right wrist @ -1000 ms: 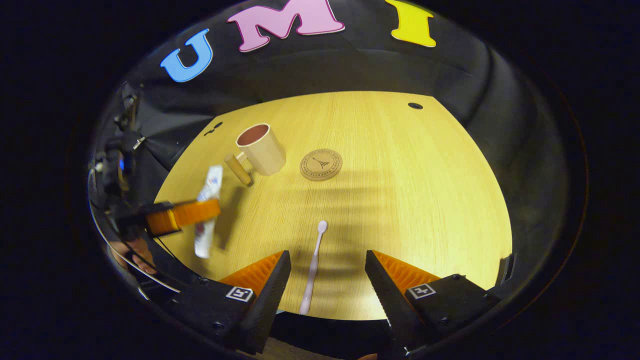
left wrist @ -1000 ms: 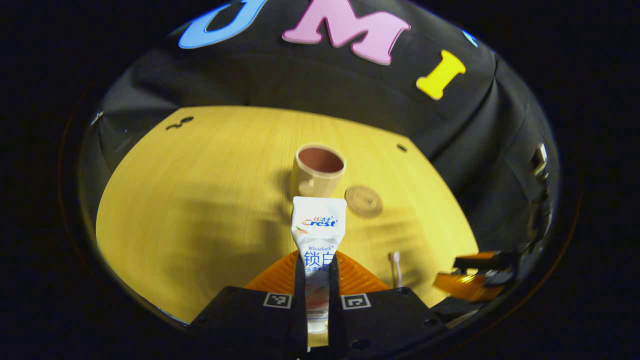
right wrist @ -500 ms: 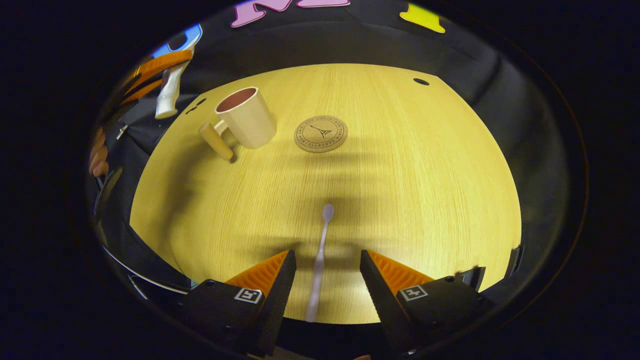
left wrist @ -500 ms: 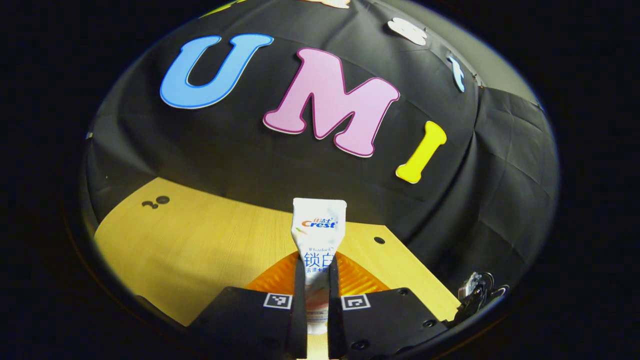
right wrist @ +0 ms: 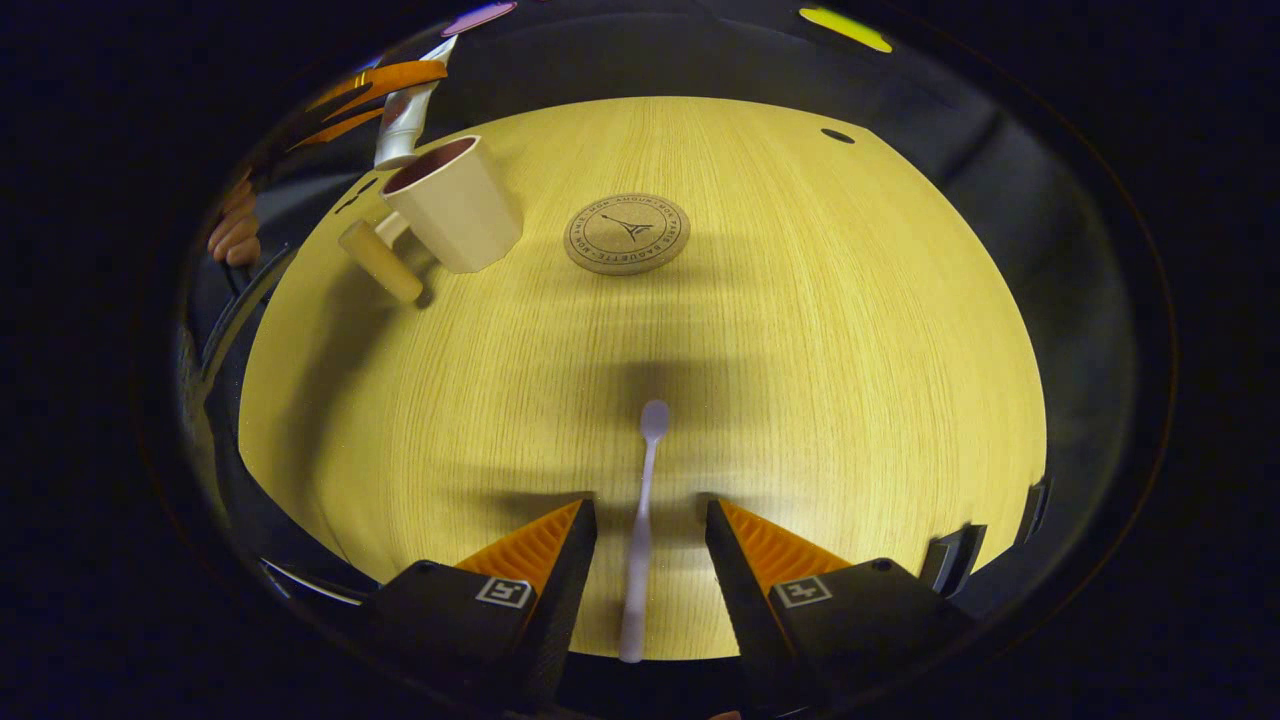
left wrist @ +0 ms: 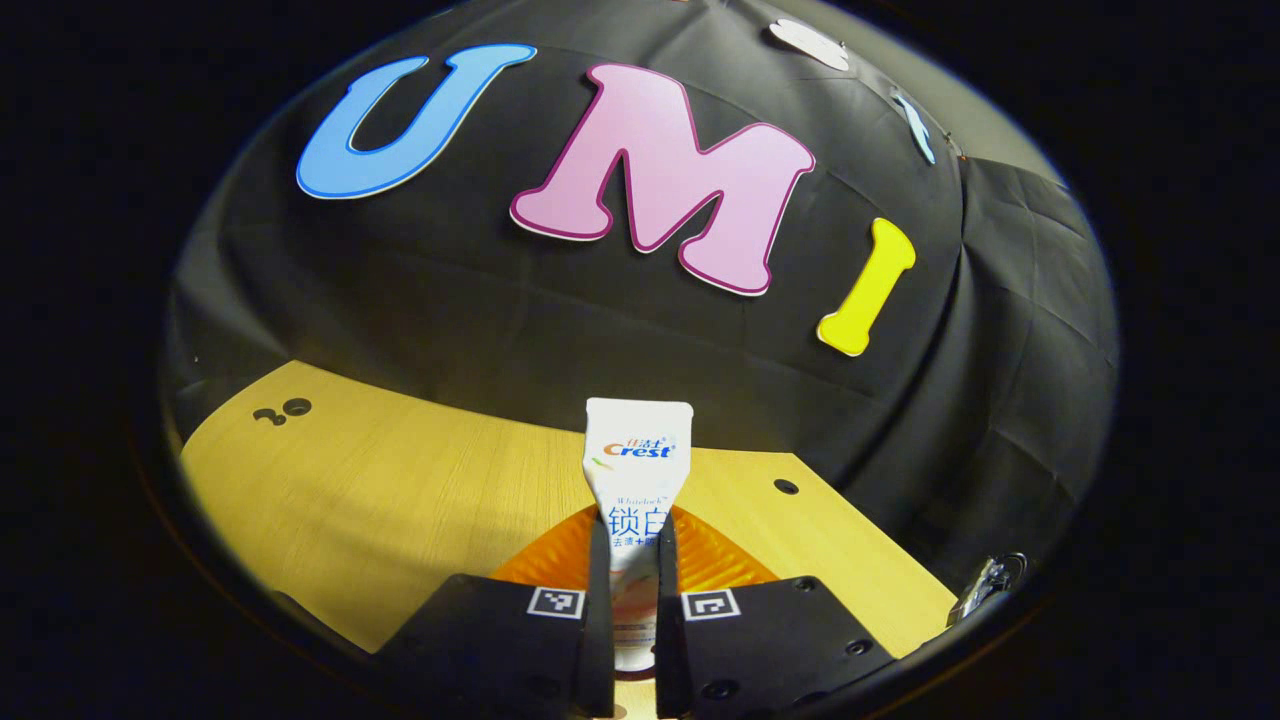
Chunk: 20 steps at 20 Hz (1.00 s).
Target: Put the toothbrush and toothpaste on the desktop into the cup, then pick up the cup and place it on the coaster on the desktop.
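Since the frame half a second earlier, the right gripper point(right wrist: 645, 515) has closed in on the slim white plastic toothbrush point(right wrist: 641, 520), and its jaws stand narrower around the handle, while in the right gripper view the left gripper point(right wrist: 375, 85) with its load has shifted from the 10 o'clock edge to just above the cup. Right gripper view: the toothbrush lies flat on the pale wooden desktop point(right wrist: 850, 380), its handle running up the gap between the two fingers point(right wrist: 560, 560), its rounded head at 12 o'clock from them and beyond their tips; the jaws are spread, one on each side of the handle, and neither touches it. A cream cylindrical cup with a reddish-brown inside and a wooden peg handle point(right wrist: 450, 205) stands at 10 o'clock, with the round brown coaster bearing a tower emblem point(right wrist: 627, 233) just beside it at its 3 o'clock, apart from it. At 11 o'clock, the left gripper holds the white toothpaste tube point(right wrist: 402, 125) cap down, its lower end just over the cup's rim; a hand point(right wrist: 235, 230) shows at the 9 o'clock edge. Left gripper view: the left gripper point(left wrist: 632, 545) is clenched on the toothpaste tube point(left wrist: 636, 470), both fingers pressing its lower body, the flat crimped end pointing to 12 o'clock above the tips, with the desktop point(left wrist: 380, 500) beyond.
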Tool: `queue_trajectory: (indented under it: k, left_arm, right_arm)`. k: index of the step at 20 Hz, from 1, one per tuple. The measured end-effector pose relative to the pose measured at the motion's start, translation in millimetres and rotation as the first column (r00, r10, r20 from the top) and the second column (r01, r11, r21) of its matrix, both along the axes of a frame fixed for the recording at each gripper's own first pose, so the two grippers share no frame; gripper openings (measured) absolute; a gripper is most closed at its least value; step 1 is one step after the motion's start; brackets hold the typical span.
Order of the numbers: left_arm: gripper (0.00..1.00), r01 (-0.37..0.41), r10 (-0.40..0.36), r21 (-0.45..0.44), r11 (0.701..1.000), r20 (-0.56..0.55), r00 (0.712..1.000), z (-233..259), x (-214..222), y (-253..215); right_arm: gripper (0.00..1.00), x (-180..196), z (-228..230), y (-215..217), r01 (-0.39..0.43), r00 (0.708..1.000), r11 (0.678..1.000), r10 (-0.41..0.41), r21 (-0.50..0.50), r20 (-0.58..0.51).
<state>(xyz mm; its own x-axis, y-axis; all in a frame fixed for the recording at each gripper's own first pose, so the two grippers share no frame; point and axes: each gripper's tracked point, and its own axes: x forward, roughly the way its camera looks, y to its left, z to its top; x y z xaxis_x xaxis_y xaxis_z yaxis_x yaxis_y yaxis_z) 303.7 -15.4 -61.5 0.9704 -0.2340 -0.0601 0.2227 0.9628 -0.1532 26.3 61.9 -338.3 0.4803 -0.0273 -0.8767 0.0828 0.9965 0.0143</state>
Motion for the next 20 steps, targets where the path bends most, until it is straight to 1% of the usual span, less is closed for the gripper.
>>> queue_trajectory:
  k: [2,5,6,7,8,9,11,12,13,14,15,16,17,18,20]
  left_arm:
    - [0.21,-0.006,0.006,-0.005,1.000,0.004,1.000,-3.6,4.4,-0.9]
    - [0.21,-0.030,0.030,0.033,0.999,-0.004,1.000,-14.7,7.9,1.5]
    - [0.21,-0.032,0.032,0.042,0.999,-0.007,0.999,-17.7,8.4,0.5]
    - [0.21,-0.033,0.033,0.048,0.998,-0.011,0.999,-19.9,7.4,0.4]
    - [0.21,-0.033,0.034,0.051,0.998,-0.021,0.999,-25.6,6.3,-1.0]
    - [0.23,-0.041,0.043,0.059,0.997,-0.044,0.998,-34.9,5.4,-1.7]
    - [0.24,-0.056,0.061,0.074,0.996,-0.060,0.996,-43.5,3.1,1.3]
    - [0.25,-0.060,0.066,0.078,0.995,-0.075,0.995,-47.5,1.0,2.3]
    - [0.26,-0.063,0.070,0.079,0.995,-0.091,0.993,-51.1,-1.2,3.5]
    - [0.27,-0.068,0.077,0.083,0.994,-0.103,0.992,-55.5,-1.3,4.8]
    - [0.28,-0.068,0.077,0.082,0.994,-0.112,0.991,-56.5,-3.4,6.1]
    - [0.29,-0.062,0.071,0.078,0.995,-0.122,0.990,-59.0,-3.6,3.8]
    - [0.31,-0.055,0.065,0.076,0.996,-0.134,0.989,-60.0,-5.2,2.3]
    - [0.33,-0.052,0.063,0.080,0.995,-0.142,0.988,-62.5,-6.6,1.6]
    - [0.40,-0.043,0.057,0.089,0.995,-0.162,0.985,-67.7,-11.4,-1.7]
  right_arm:
    - [0.70,-2.1,-4.1,-0.7,-0.003,1.000,1.000,0.003,-0.012,-0.016]
    - [0.67,-0.6,-4.1,-0.7,-0.008,1.000,1.000,0.008,-0.019,-0.018]
    - [0.75,-0.9,-4.6,-1.2,-0.005,1.000,1.000,0.005,-0.017,-0.027]
    - [0.65,0.0,-3.9,-2.1,-0.006,0.999,1.000,0.006,-0.017,-0.032]
    - [0.60,-0.8,-4.0,-3.9,-0.001,0.999,1.000,0.001,-0.013,-0.050]
    - [0.60,-1.6,-2.6,-5.2,0.004,0.998,1.000,-0.004,-0.008,-0.069]
    - [0.38,-1.2,-3.1,-6.9,-0.008,0.996,1.000,0.007,-0.005,-0.089]
    - [0.38,-0.5,-3.5,-7.3,-0.014,0.995,1.000,0.014,0.004,-0.095]
    - [0.20,0.0,-3.6,-7.5,-0.007,0.995,1.000,0.008,0.017,-0.094]
    - [0.15,0.7,-5.9,-7.3,-0.011,0.995,1.000,0.013,0.025,-0.094]
    - [0.15,1.1,-5.3,-7.3,-0.021,0.996,0.999,0.024,0.031,-0.086]
    - [0.12,1.5,-3.7,-7.6,-0.026,0.997,0.999,0.029,0.043,-0.078]
    - [0.12,2.4,-5.3,-7.7,-0.019,0.998,0.998,0.023,0.059,-0.065]
    - [0.10,3.1,-3.3,-7.8,-0.011,0.999,0.997,0.015,0.081,-0.048]
    - [0.09,1.7,-2.4,-8.0,0.001,0.999,0.992,0.003,0.128,-0.033]
